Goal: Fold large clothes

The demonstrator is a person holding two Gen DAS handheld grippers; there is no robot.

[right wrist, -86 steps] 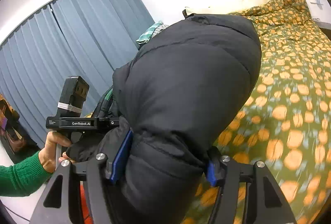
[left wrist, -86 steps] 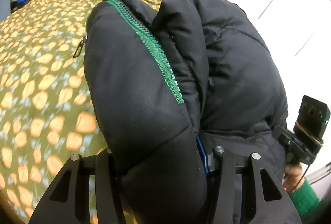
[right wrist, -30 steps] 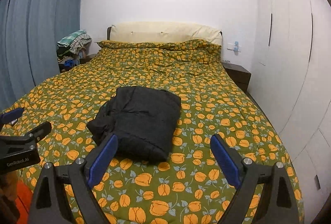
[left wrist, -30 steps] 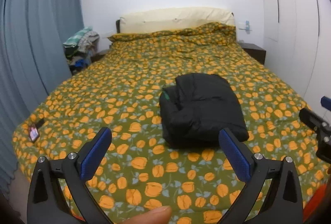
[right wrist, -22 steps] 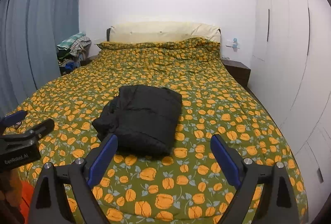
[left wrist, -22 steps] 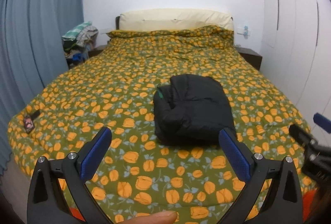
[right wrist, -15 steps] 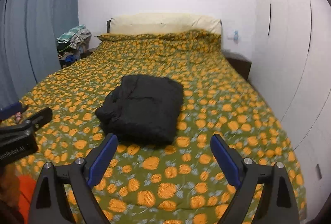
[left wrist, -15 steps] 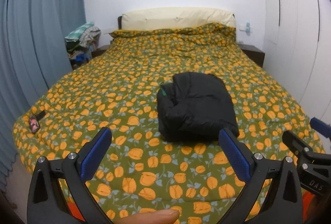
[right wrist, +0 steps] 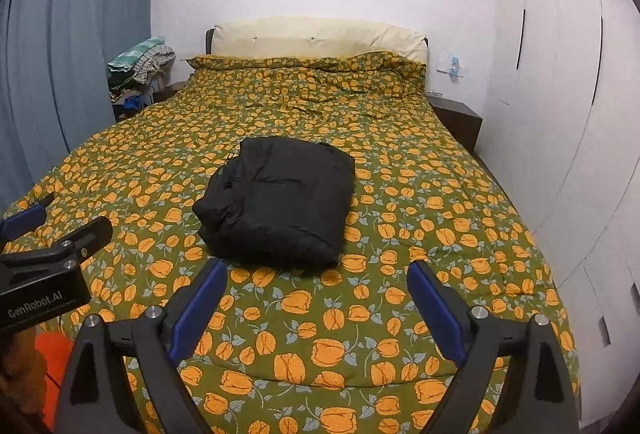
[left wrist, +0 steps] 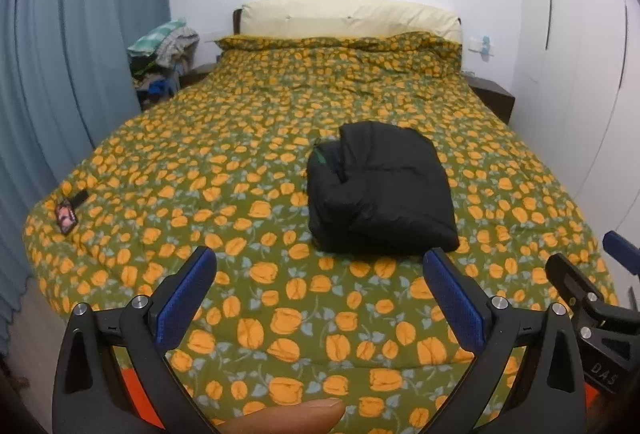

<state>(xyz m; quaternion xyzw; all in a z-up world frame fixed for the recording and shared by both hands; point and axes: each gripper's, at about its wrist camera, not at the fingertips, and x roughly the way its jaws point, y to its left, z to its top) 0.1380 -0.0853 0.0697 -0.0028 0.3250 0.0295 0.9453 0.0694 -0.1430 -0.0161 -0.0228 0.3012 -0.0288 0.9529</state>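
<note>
Ahead of both tools, in the middle of the bed, lies the black puffer jacket, folded into a compact thick rectangle on the orange-flowered green duvet. Its long axis runs away from the tools toward the cream headboard, with a sliver of green zipper showing at its far left corner. The left tool has its blue-padded fingers spread wide and holds nothing; in its view the jacket sits forward and slightly to the right, its near edge just beyond the right pad. The right tool is likewise spread and empty; from it the jacket lies forward and a little to the left. So the bundle sits between the two tools, roughly equally near to each, neither touching it. Judging by the tidy shape, the folding looks complete. If any further tuck were wanted, both tools would need to travel straight forward over the foot of the bed, meeting the short near edge first.
</note>
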